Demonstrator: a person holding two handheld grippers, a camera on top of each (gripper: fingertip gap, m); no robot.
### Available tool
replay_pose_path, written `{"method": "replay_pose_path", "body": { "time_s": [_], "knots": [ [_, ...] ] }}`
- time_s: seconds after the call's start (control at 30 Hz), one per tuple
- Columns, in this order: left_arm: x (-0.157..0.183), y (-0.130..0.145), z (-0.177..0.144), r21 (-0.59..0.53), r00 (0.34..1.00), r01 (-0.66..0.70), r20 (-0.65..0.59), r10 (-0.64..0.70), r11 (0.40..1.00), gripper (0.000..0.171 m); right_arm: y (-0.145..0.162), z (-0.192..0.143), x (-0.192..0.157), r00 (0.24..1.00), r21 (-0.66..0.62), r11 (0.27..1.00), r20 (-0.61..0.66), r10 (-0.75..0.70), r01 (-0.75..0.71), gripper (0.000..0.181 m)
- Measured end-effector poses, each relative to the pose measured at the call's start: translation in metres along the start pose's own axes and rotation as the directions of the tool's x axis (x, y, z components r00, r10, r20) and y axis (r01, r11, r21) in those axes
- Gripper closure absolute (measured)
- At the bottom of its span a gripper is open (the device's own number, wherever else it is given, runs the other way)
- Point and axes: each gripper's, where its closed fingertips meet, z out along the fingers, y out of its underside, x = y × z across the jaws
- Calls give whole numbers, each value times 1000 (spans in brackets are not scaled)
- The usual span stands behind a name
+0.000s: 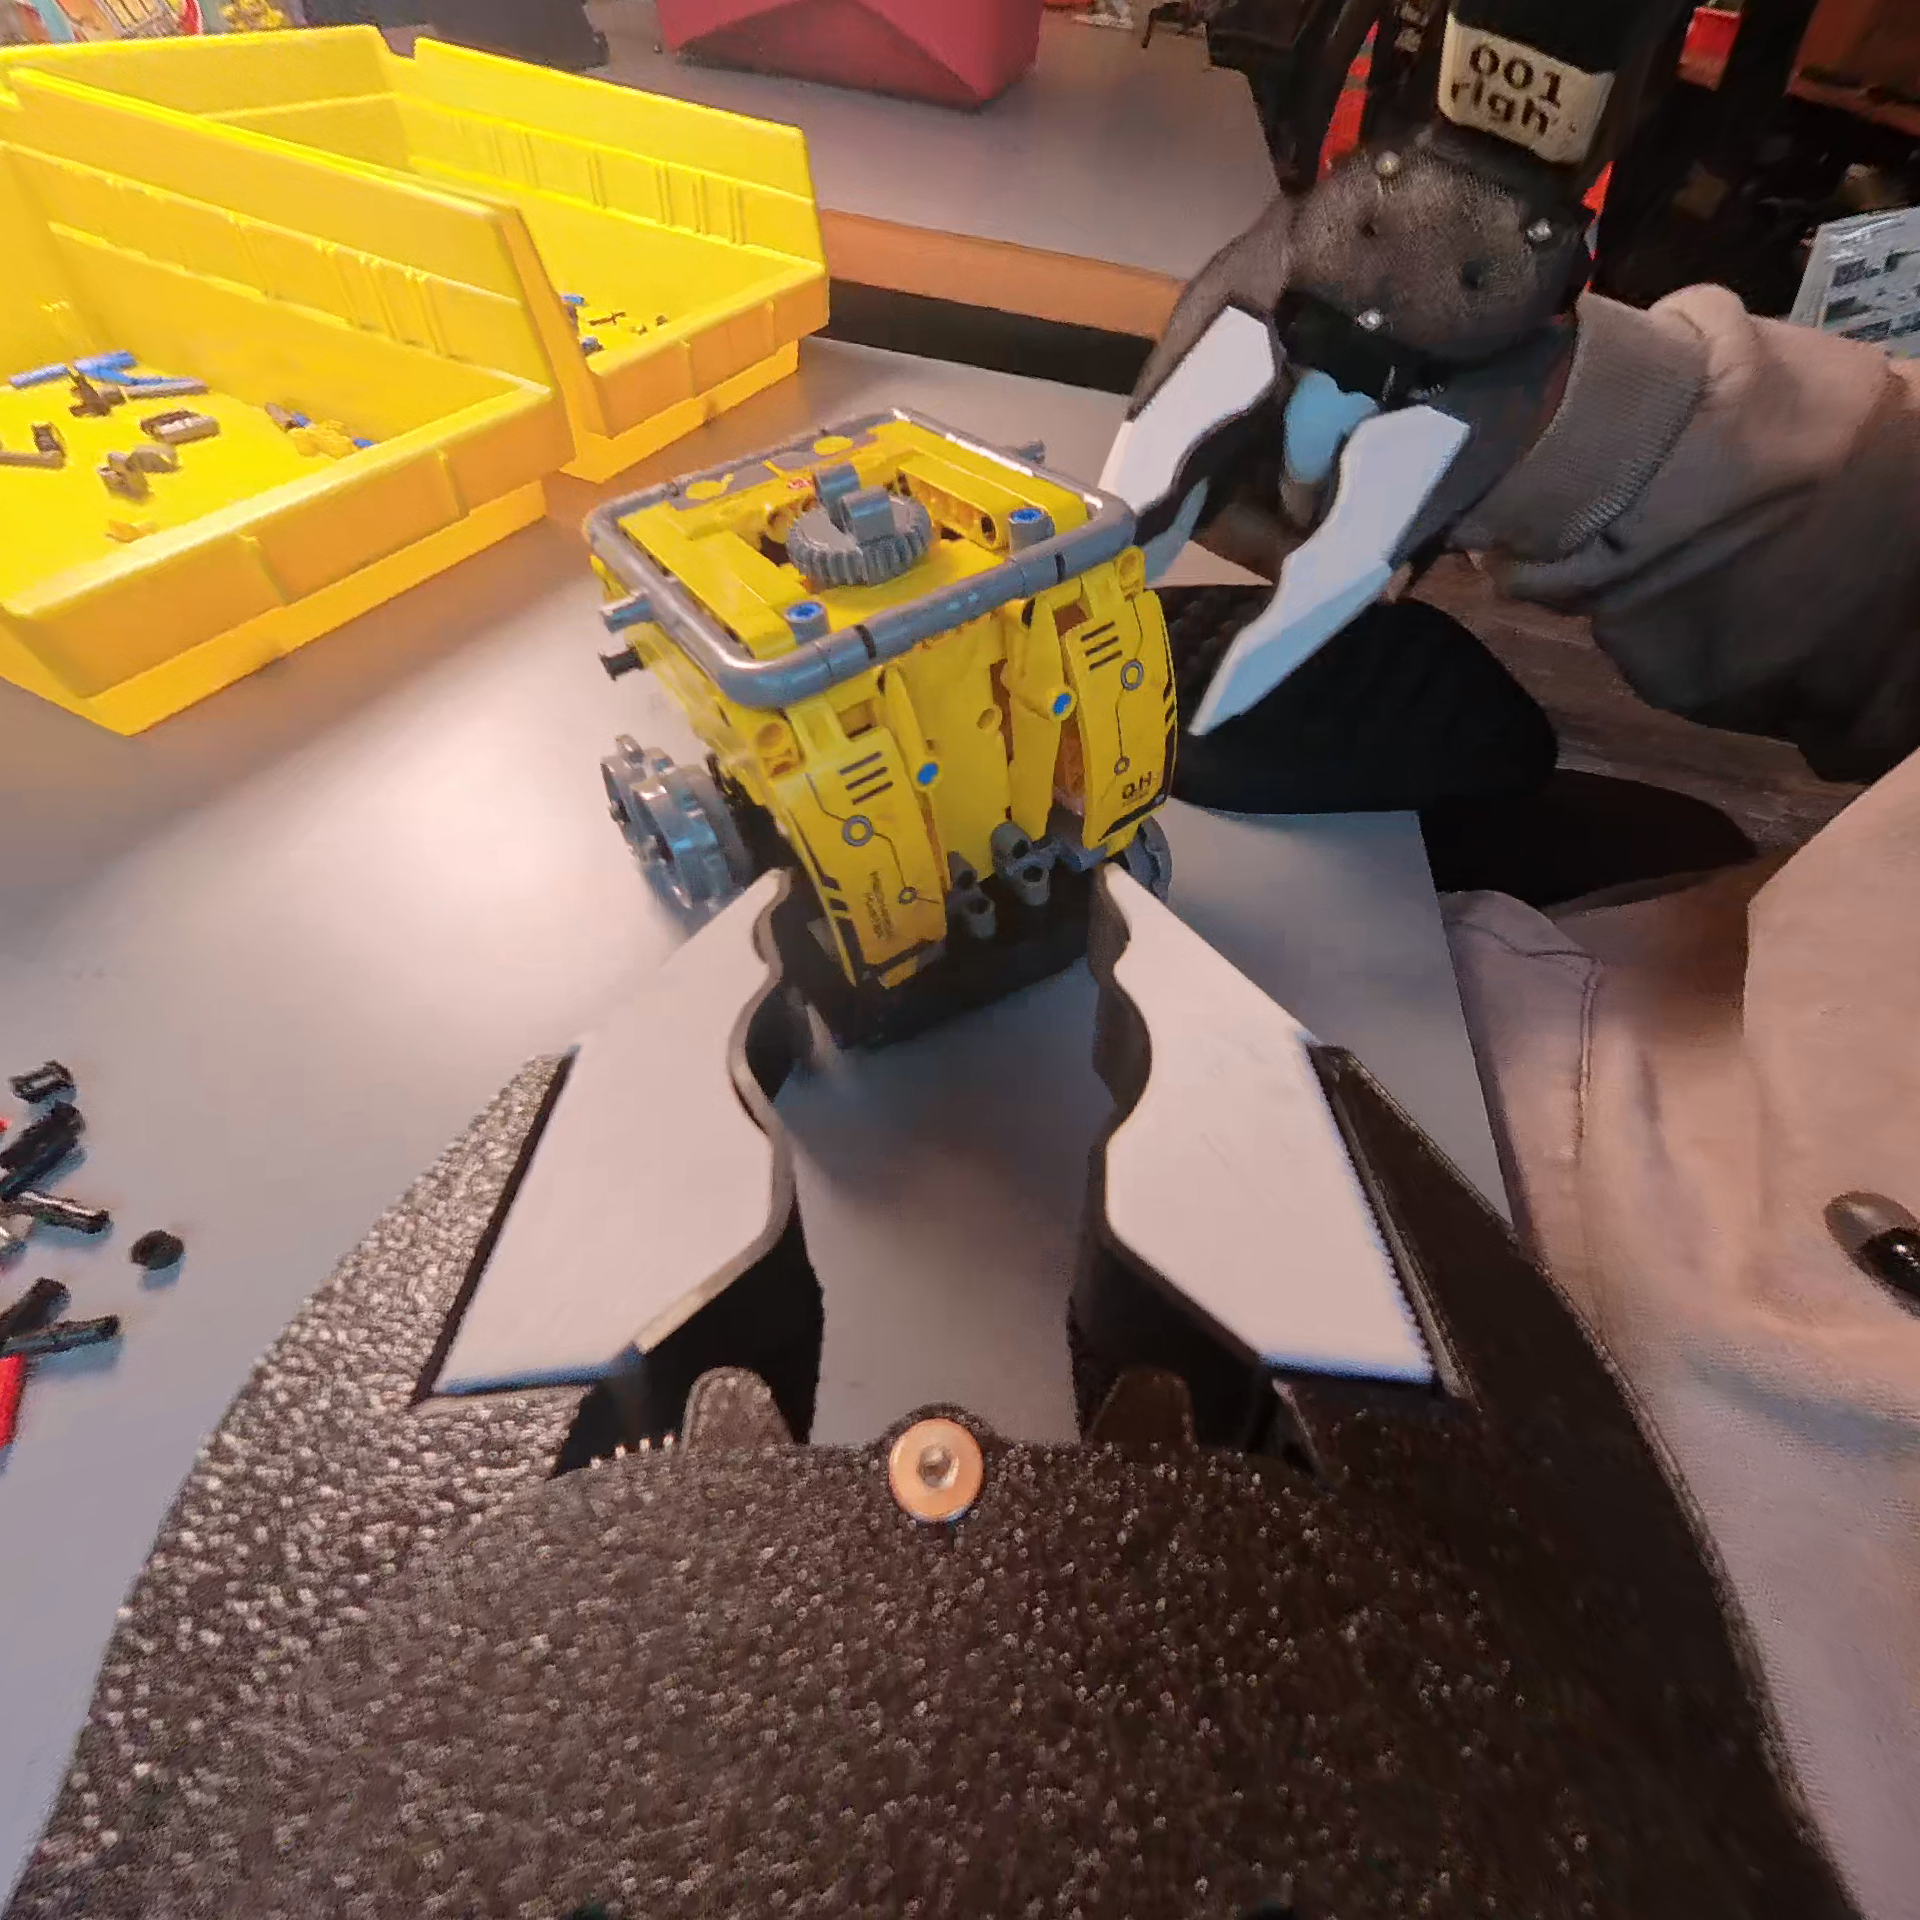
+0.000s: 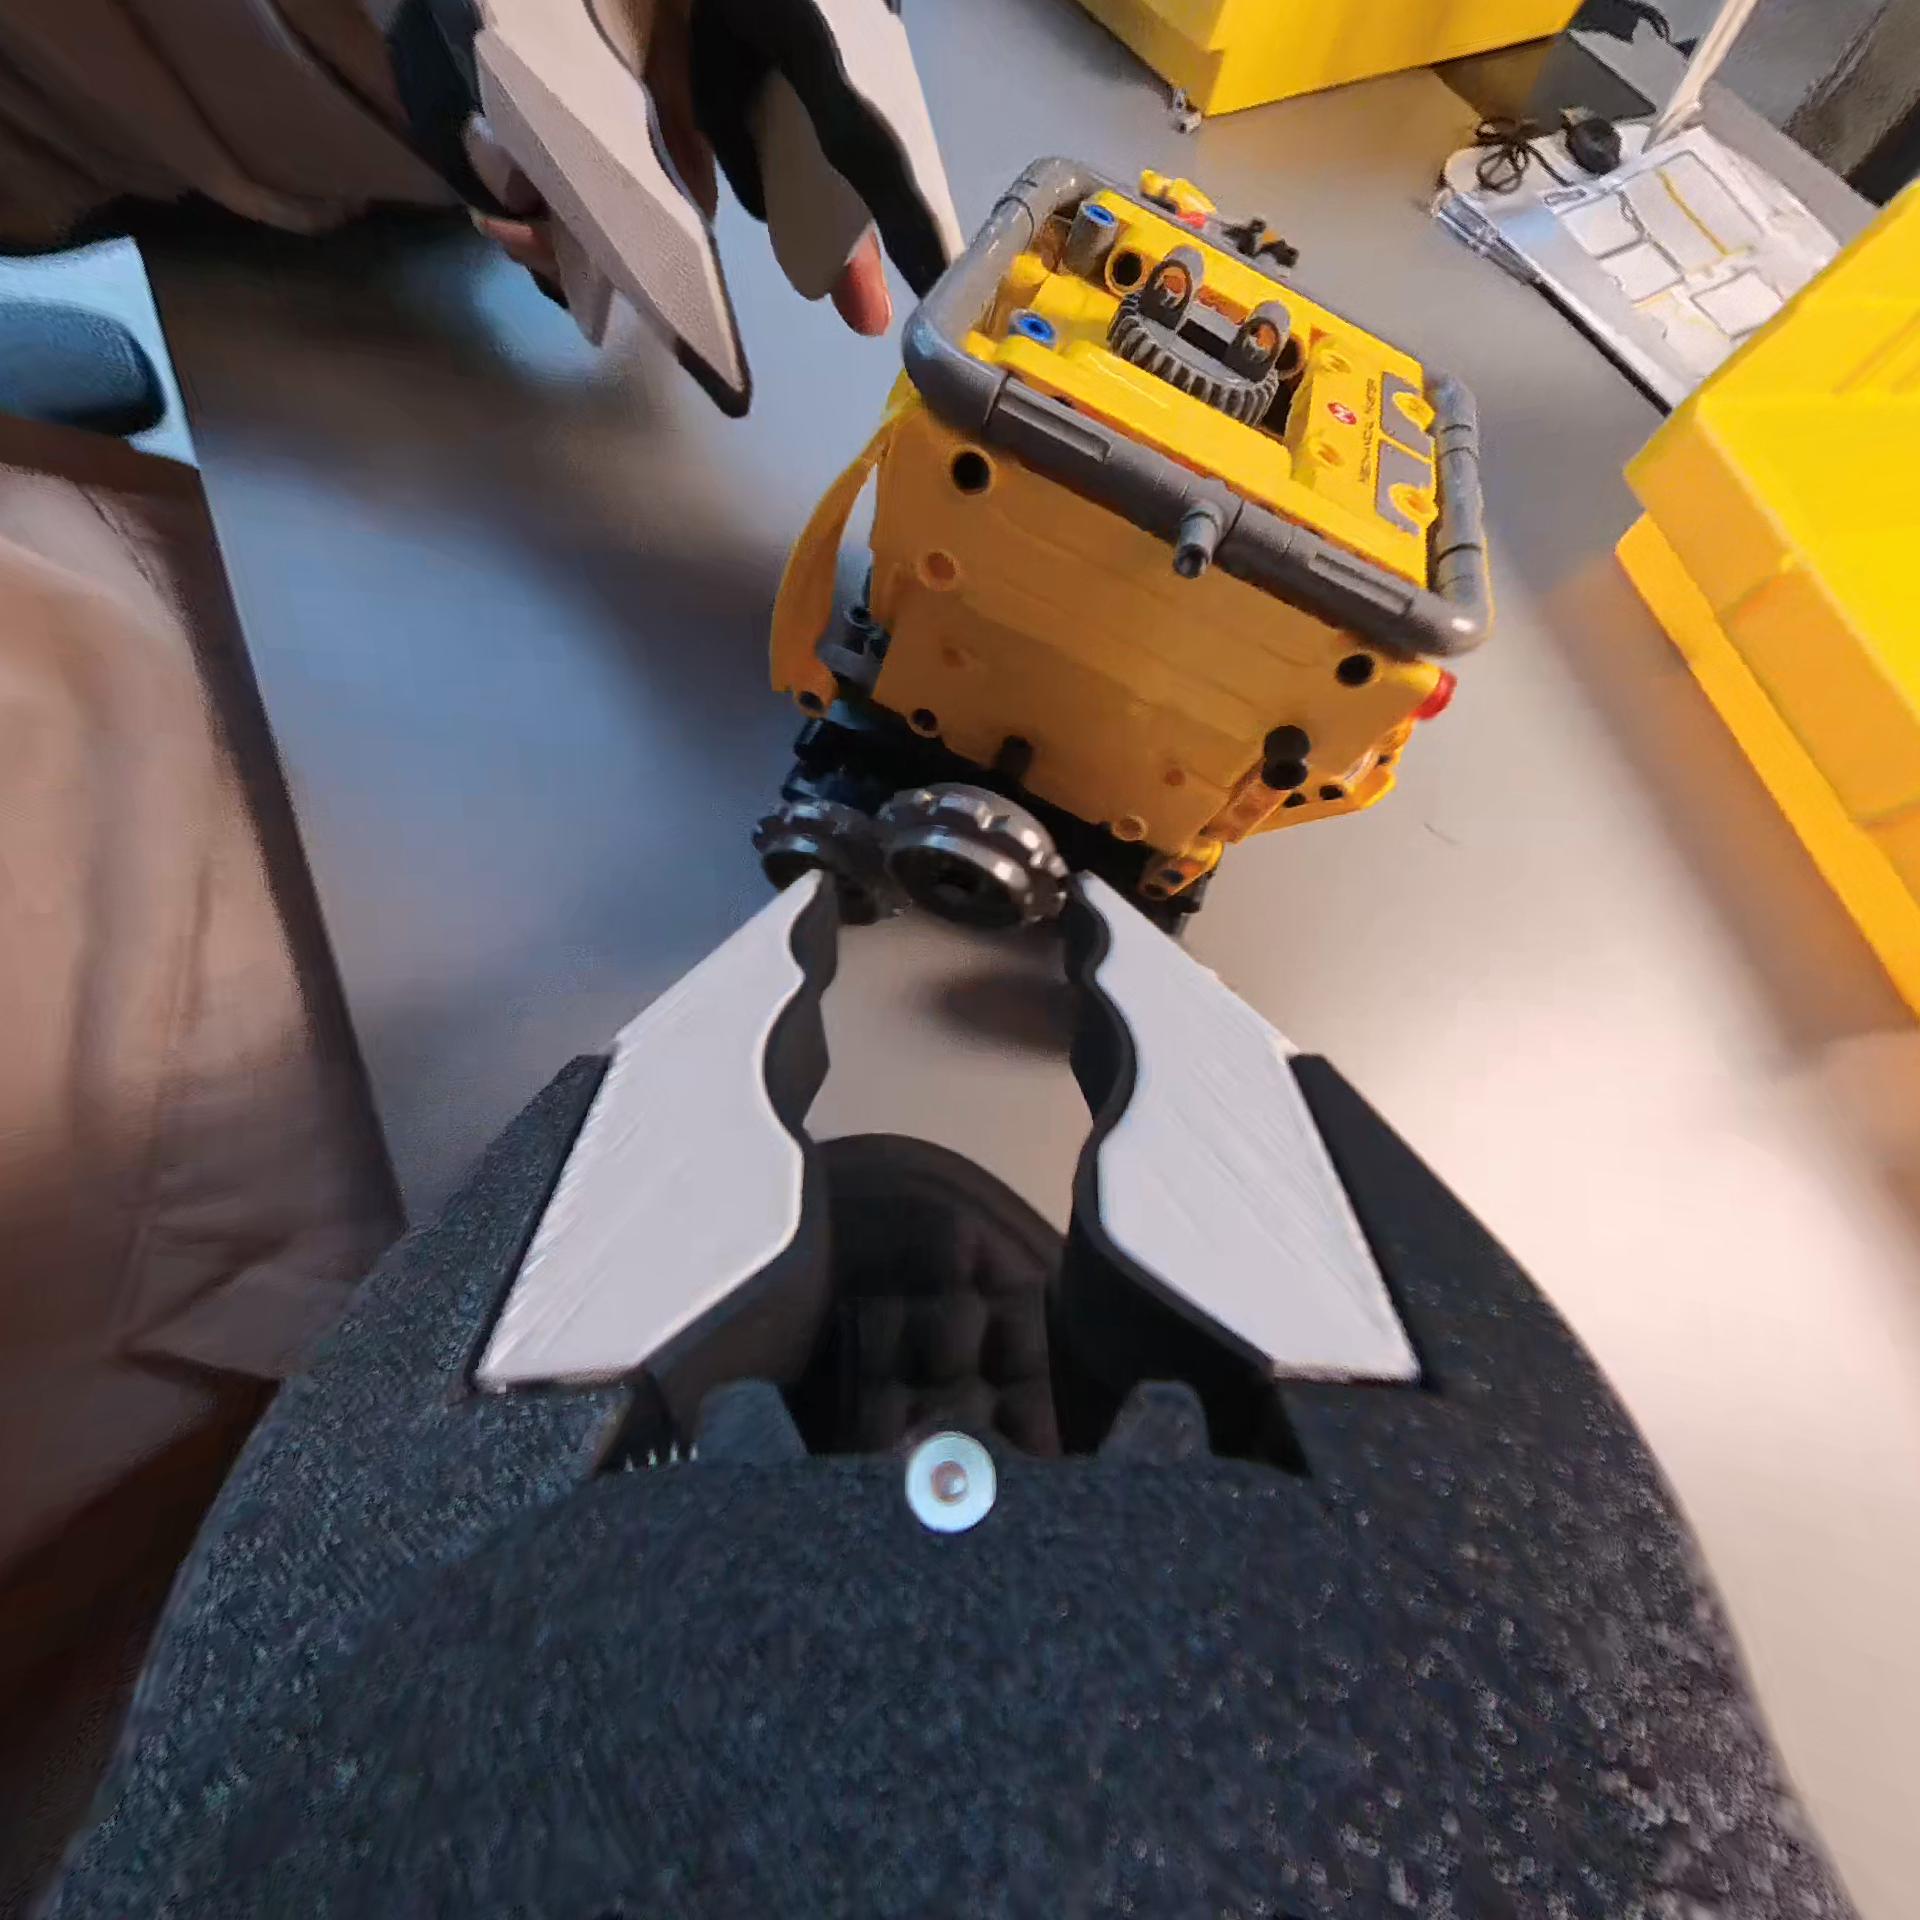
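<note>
A yellow brick-built model (image 1: pixel 883 665) with a grey tube frame and a grey gear on top stands on the grey table (image 1: pixel 364 883). My left gripper (image 1: pixel 940 894) is open, its tips on either side of the model's lower front, close to it; I cannot tell if they touch. In the right wrist view the left gripper (image 2: pixel 831 338) hangs just beyond the model (image 2: pixel 1143 540). My right gripper (image 2: pixel 951 904) is open and empty, its tips right at the model's grey sprocket wheels (image 2: pixel 966 862). It also shows at the model's right side in the left wrist view (image 1: pixel 1184 629).
Yellow parts bins (image 1: pixel 312 364) holding small blue and black pieces stand at the far left. Loose black pieces (image 1: pixel 52 1195) lie at the left edge. A booklet (image 2: pixel 1662 239) and more yellow bins (image 2: pixel 1818 520) lie beyond the model. A person's beige sleeve (image 1: pixel 1662 1039) is on the right.
</note>
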Motion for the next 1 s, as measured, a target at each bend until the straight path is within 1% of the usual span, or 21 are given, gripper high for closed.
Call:
{"method": "replay_pose_path", "body": {
  "time_s": [0.07,0.13,0.17,0.23,0.27,0.3,0.33,0.37,0.43,0.5,0.6,0.67,0.73,0.9,1.0],
  "knots": [
    [-8,-6,-3,23,1000,8,14,-8,1000,109,-2,-2,-6,994,37,994,-36,106,-104,127],
    [-18,-12,-2,33,999,32,21,-33,999,99,0,2,-2,977,46,984,-115,177,-173,121],
    [-20,-13,0,27,999,38,14,-39,999,99,0,5,0,970,52,980,-140,198,-192,122],
    [-21,-10,10,-6,999,46,-4,-46,999,99,1,13,3,961,47,973,-151,231,-226,130],
    [-18,-7,15,-25,999,47,-19,-48,999,101,1,16,5,960,38,973,-158,229,-226,140],
    [-15,-4,19,-43,998,50,-33,-52,998,108,-1,17,6,963,39,976,-163,217,-213,141],
    [-11,-1,22,-54,998,52,-41,-54,997,114,-2,18,6,966,33,977,-151,212,-209,142],
    [-8,0,23,-54,998,49,-39,-52,997,111,-2,18,6,969,24,978,-132,210,-209,142],
    [-5,1,20,-48,999,42,-31,-43,998,114,-6,14,8,972,17,975,-76,223,-222,143],
    [-3,3,16,-49,997,63,-40,-65,997,114,-20,4,13,970,33,970,-18,242,-241,143],
    [5,6,12,-63,990,110,-77,-115,992,115,-46,-10,24,958,19,961,85,275,-277,143],
    [12,8,11,-73,984,140,-103,-147,987,115,-57,-13,29,949,-54,960,146,281,-276,143],
    [17,14,12,-101,977,164,-122,-176,981,114,-65,-12,34,945,-128,959,179,273,-253,143],
    [45,34,9,-249,944,184,-223,-241,951,113,-78,-5,35,921,-263,940,263,287,-218,143],
    [51,45,-1,-308,940,164,-238,-243,937,113,-84,3,34,916,-315,929,281,287,-195,143]
  ]
}}
